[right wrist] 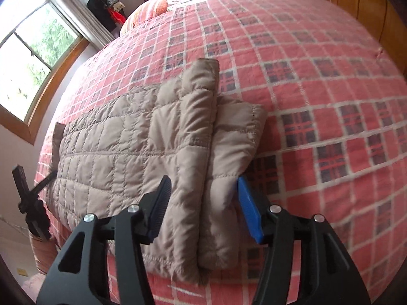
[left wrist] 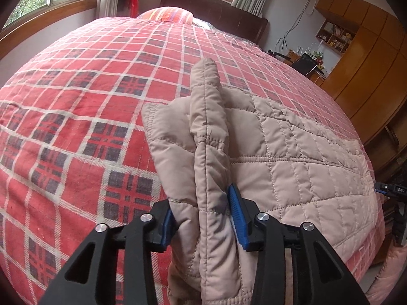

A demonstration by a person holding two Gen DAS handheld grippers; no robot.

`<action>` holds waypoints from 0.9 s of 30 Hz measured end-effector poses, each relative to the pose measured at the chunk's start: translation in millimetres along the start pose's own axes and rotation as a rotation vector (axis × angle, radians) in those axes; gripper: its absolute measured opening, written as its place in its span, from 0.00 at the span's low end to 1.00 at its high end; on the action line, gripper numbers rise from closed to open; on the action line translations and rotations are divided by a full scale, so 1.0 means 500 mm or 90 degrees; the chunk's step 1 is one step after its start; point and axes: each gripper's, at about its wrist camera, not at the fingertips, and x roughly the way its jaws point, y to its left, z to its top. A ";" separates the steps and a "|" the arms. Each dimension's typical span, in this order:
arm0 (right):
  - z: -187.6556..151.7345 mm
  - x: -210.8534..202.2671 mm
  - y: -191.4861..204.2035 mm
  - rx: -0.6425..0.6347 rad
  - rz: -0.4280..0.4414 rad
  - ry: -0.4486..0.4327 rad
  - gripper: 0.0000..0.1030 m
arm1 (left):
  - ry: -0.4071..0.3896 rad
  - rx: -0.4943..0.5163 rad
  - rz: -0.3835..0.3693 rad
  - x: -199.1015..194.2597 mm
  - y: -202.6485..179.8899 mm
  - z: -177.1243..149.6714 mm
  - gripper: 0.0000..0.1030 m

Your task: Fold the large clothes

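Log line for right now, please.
left tool: shut on jacket edge | right tool: around opposite edge, grip unclear | jacket: on bed

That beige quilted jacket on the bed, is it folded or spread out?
Partly folded: the jacket lies on the bedspread, both side edges doubled inward.

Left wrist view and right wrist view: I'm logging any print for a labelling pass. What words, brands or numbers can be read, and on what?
"DAS": white letters on the black body of the other hand-held gripper, at the right edge of the left wrist view; reading uncertain.
Books on the wall shelf: too small to read.
Quilted jacket, plaid bedspread: no text.
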 end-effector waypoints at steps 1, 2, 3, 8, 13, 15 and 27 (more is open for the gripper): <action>0.001 -0.017 0.017 -0.017 -0.008 -0.005 0.50 | 0.003 0.001 0.007 -0.008 -0.003 0.003 0.40; 0.001 -0.030 0.033 -0.033 -0.011 -0.007 0.44 | 0.004 0.003 0.012 -0.016 -0.007 0.004 0.40; 0.001 -0.039 0.044 -0.043 -0.009 -0.007 0.34 | 0.006 0.005 0.016 -0.022 -0.009 0.007 0.41; 0.000 -0.021 0.113 -0.086 -0.018 0.053 0.12 | 0.014 0.007 0.036 -0.028 -0.014 0.012 0.43; -0.004 0.031 0.155 -0.097 -0.046 0.111 0.08 | 0.010 0.016 0.047 -0.025 -0.019 0.008 0.44; -0.004 0.044 0.159 -0.097 -0.047 0.121 0.08 | 0.010 0.020 0.049 -0.024 -0.021 0.006 0.45; -0.019 0.170 0.150 -0.086 -0.037 0.182 0.04 | 0.011 0.020 0.049 -0.022 -0.018 0.002 0.53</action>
